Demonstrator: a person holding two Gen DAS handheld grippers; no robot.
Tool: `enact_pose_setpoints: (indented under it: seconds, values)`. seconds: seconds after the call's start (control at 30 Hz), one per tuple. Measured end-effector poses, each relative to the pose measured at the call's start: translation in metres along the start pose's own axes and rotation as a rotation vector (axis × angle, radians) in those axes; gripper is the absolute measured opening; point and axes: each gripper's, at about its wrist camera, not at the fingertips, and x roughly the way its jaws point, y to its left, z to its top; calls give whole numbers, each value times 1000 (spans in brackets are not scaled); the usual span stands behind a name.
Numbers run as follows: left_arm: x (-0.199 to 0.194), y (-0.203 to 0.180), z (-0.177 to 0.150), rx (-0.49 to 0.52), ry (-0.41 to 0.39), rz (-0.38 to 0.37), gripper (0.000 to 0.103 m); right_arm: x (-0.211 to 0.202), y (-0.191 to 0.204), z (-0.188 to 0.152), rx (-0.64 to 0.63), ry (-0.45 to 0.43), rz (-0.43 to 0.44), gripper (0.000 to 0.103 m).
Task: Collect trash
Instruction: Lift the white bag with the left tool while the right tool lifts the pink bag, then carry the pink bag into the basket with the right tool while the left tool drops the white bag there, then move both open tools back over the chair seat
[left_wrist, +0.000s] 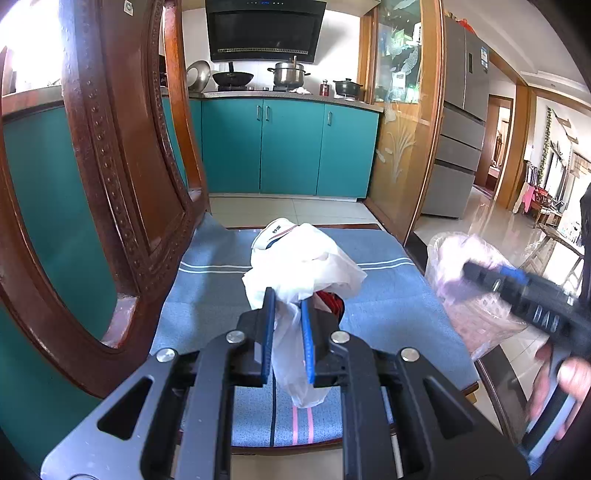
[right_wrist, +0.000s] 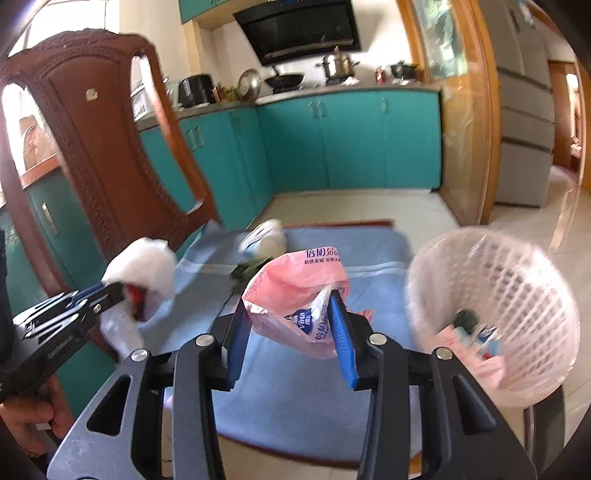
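Note:
My left gripper (left_wrist: 287, 300) is shut on a white plastic bag (left_wrist: 306, 258) with something red inside, held above the blue chair cushion (left_wrist: 388, 302). It also shows in the right wrist view (right_wrist: 110, 290), at the left, with the white bag (right_wrist: 142, 266). My right gripper (right_wrist: 290, 306) is shut on a pink plastic wrapper (right_wrist: 291, 288) with blue print, held above the cushion (right_wrist: 295, 398). The white mesh trash basket (right_wrist: 509, 280), lined with clear plastic and holding several scraps, stands to the right of the chair. In the left wrist view the right gripper (left_wrist: 476, 271) hangs blurred over the basket (left_wrist: 476, 314).
A white packet (right_wrist: 264, 238) and a dark green scrap (right_wrist: 247, 271) lie at the cushion's far edge. The carved wooden chair back (left_wrist: 110, 166) rises on the left. Teal kitchen cabinets (left_wrist: 288, 144) and tiled floor lie beyond, with a grey fridge (left_wrist: 458, 147) at the right.

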Motion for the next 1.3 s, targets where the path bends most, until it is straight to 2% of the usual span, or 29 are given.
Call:
enact_pose_setpoints:
  seconds: [0.07, 0.2, 0.23, 0.27, 0.33, 0.43, 0.57, 0.7, 0.73, 0.8, 0.83, 0.87, 0.9, 1.0, 1.17, 1.3]
  values:
    - [0, -1, -1, 4, -2, -12, 15, -9, -20, 8, 27, -52, -67, 41]
    - [0, -8, -3, 23, -8, -39, 15, -18, -89, 17, 165, -109, -276, 46]
    - [2, -12, -4, 28, -7, -52, 15, -16, -103, 16, 194, -95, -302, 63]
    - [3, -16, -4, 35, -3, -64, 15, -14, -117, 14, 234, -77, -319, 74]
    - [6, -24, -5, 41, 1, -93, 14, -22, -147, 8, 374, -86, -344, 82]
    - [10, -46, 0, 56, 2, -166, 15, -48, -169, 4, 511, -195, -348, 92]
    - [19, -102, 17, 94, 9, -280, 15, -86, -182, -3, 596, -388, -396, 98]
    - [34, -180, 42, 164, -18, -395, 17, -104, -196, -10, 677, -475, -410, 98]
    - [44, -200, 50, 161, -4, -437, 24, -107, -198, -10, 688, -483, -409, 98]
    - [65, -228, 59, 134, 24, -482, 61, -108, -201, -10, 693, -483, -405, 98]
    - [73, -236, 62, 130, 30, -441, 85, -105, -201, -9, 685, -470, -400, 98]
    - [76, -238, 62, 127, 25, -389, 90, -105, -199, -11, 679, -459, -394, 98]
    - [78, -234, 61, 125, 14, -342, 90, -101, -198, -10, 671, -439, -381, 98]
    - [74, -208, 52, 141, 12, -298, 93, -93, -188, -8, 629, -407, -340, 98]
    - [56, -122, 31, 172, -4, -114, 95, -67, -162, 1, 525, -309, -265, 98]
    - [42, -49, 20, 52, 6, -19, 96, -37, -119, 6, 354, -189, -178, 98]
